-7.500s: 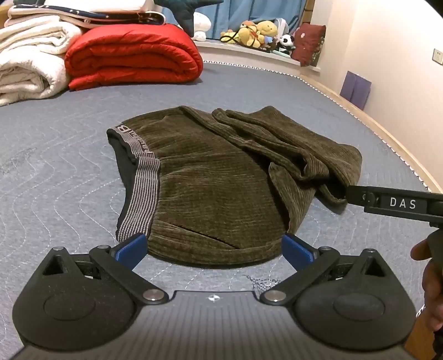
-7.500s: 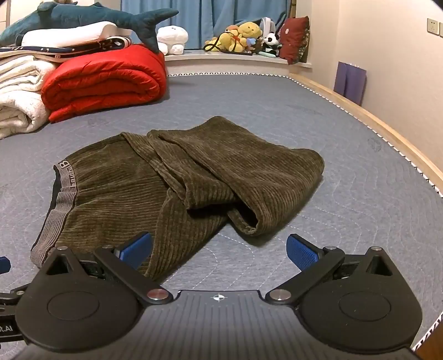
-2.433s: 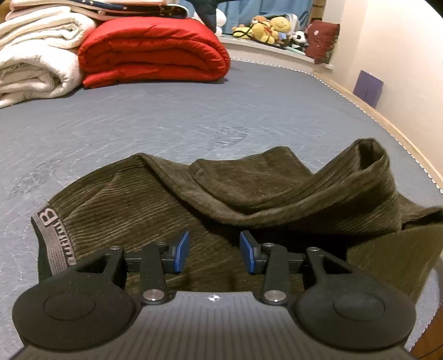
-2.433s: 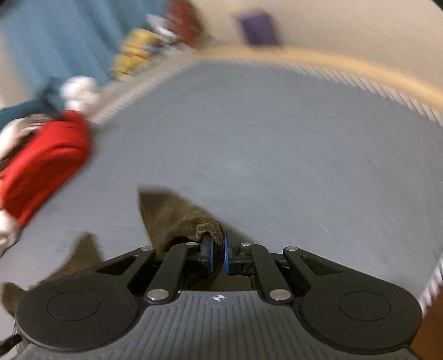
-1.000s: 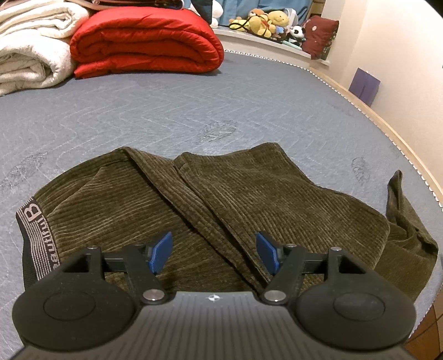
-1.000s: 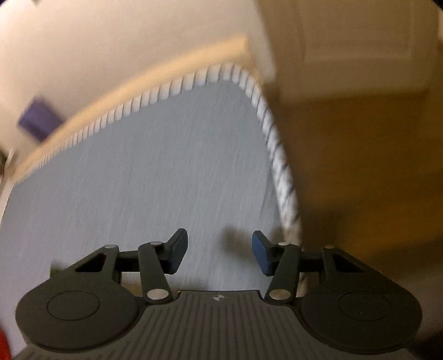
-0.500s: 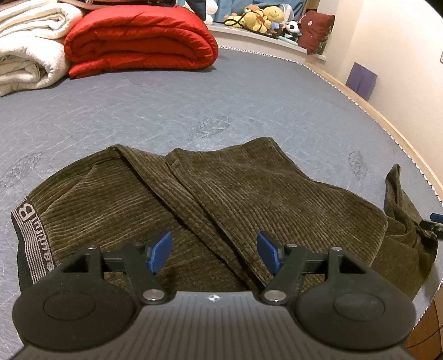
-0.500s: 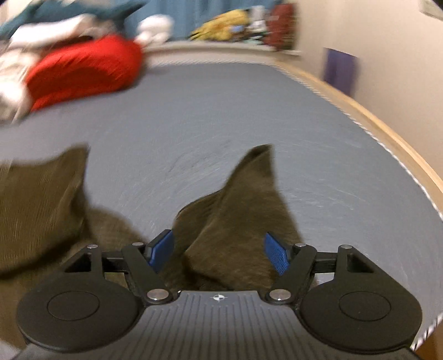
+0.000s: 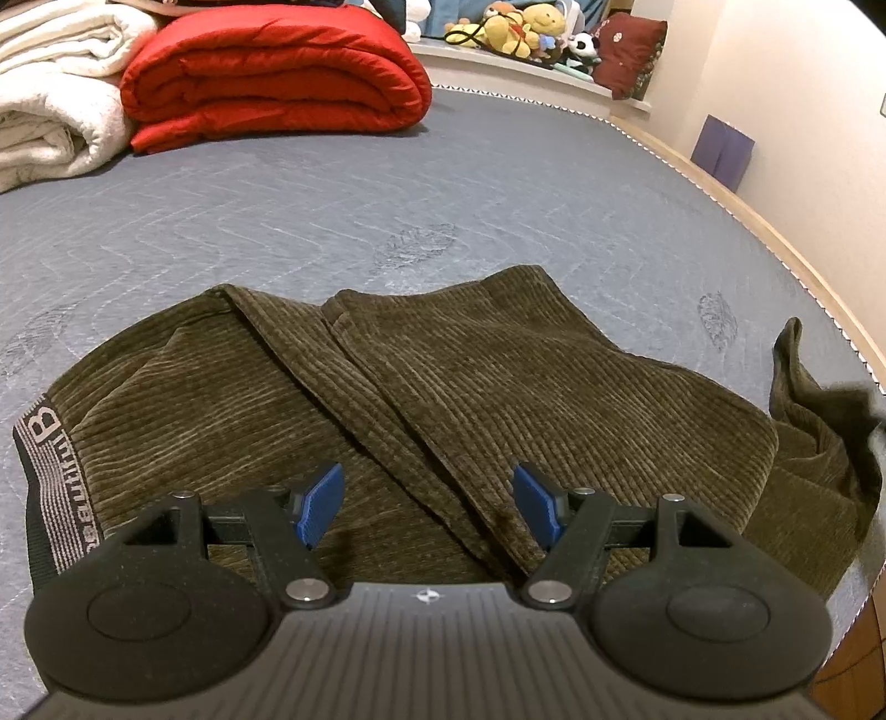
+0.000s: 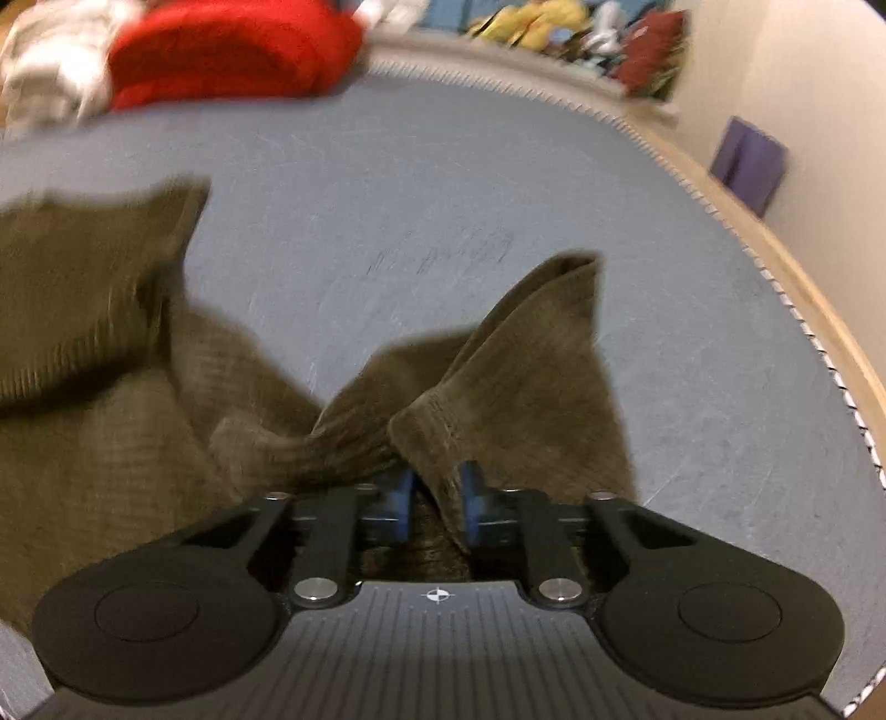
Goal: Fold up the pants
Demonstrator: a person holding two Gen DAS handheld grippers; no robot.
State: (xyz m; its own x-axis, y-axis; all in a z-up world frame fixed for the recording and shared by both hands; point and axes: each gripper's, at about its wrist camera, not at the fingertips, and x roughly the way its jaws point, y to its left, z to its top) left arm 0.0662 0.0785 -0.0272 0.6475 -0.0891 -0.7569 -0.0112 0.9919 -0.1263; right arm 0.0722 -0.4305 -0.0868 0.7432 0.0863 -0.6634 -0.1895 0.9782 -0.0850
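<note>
Olive-brown corduroy pants lie half folded on the grey mattress, their striped grey waistband at the left. My left gripper hovers open just above the middle of the pants, with nothing pinched between its blue pads. At the right end a leg end stands up in a peak. In the blurred right wrist view, my right gripper has its jaws closing on the hem of that leg end, and the blue pads press the cloth from both sides.
A folded red quilt and white blankets are stacked at the far left of the mattress. Stuffed toys line the far sill. The wooden bed edge runs along the right, close to the leg end, with a purple sheet against the wall.
My right gripper swung round from facing the bed's corner to face the pants, came down over the raised leg end and closed on its hem. The left gripper stayed put, open.
</note>
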